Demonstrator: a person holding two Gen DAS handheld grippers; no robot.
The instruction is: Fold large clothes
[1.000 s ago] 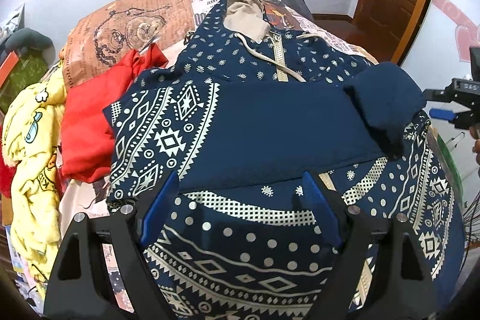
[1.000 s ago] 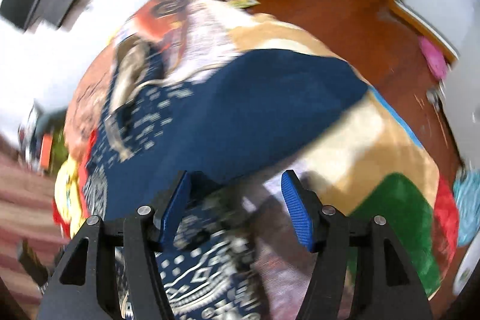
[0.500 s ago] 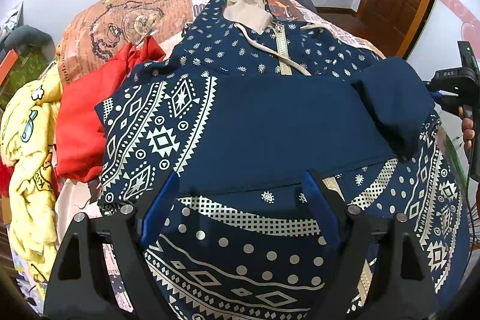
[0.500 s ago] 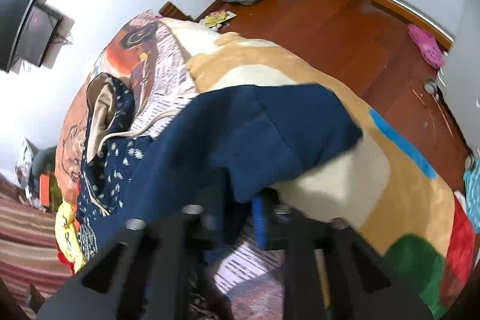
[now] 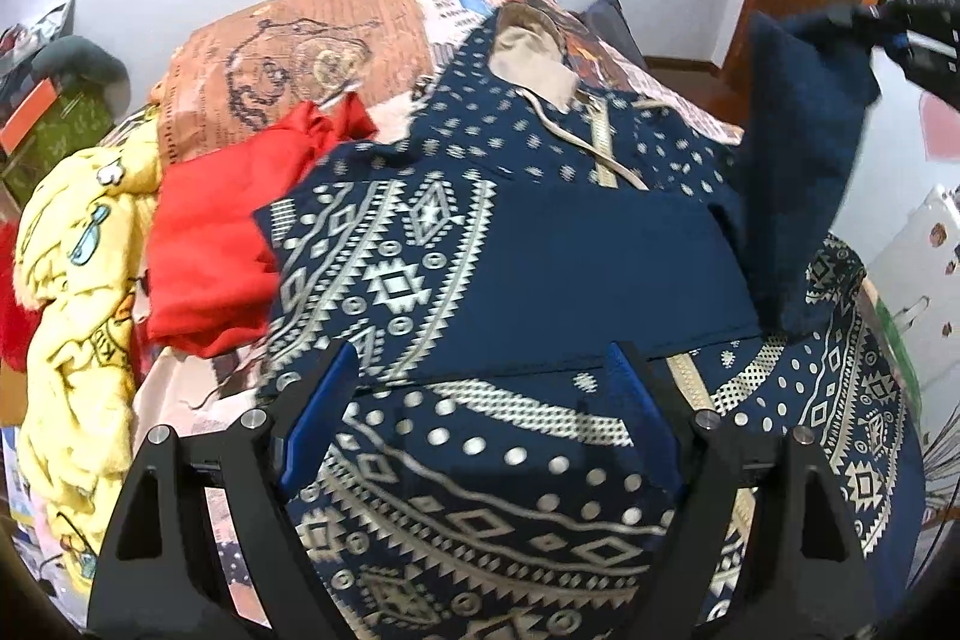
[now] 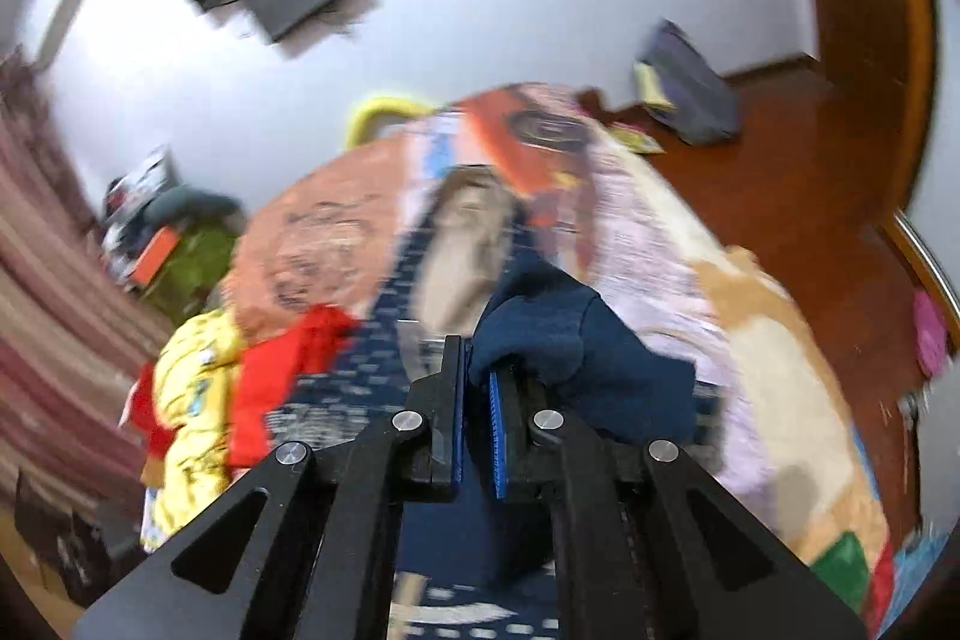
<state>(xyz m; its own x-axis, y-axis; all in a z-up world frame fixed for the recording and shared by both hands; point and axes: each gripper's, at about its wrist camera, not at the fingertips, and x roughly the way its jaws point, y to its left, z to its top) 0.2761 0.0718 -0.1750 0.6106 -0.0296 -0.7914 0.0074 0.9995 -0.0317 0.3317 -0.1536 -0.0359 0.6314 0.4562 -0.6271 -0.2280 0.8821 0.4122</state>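
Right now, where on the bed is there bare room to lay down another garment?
Bare bedspread shows at the head end, above the red garment and left of the patterned hoodie, and again right of the hoodie. The left edge is crowded by the yellow blanket.

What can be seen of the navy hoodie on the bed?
The hoodie lies front up on the bed, hood towards the far wall. It is navy knit-looking fabric with cream dots and geometric bands, a beige hood lining, cream drawstrings and a zip. One plain navy sleeve lies folded across the chest; the other sleeve is lifted, pinched in the shut right gripper. A red garment touches its side. The open left gripper hovers above the hem.
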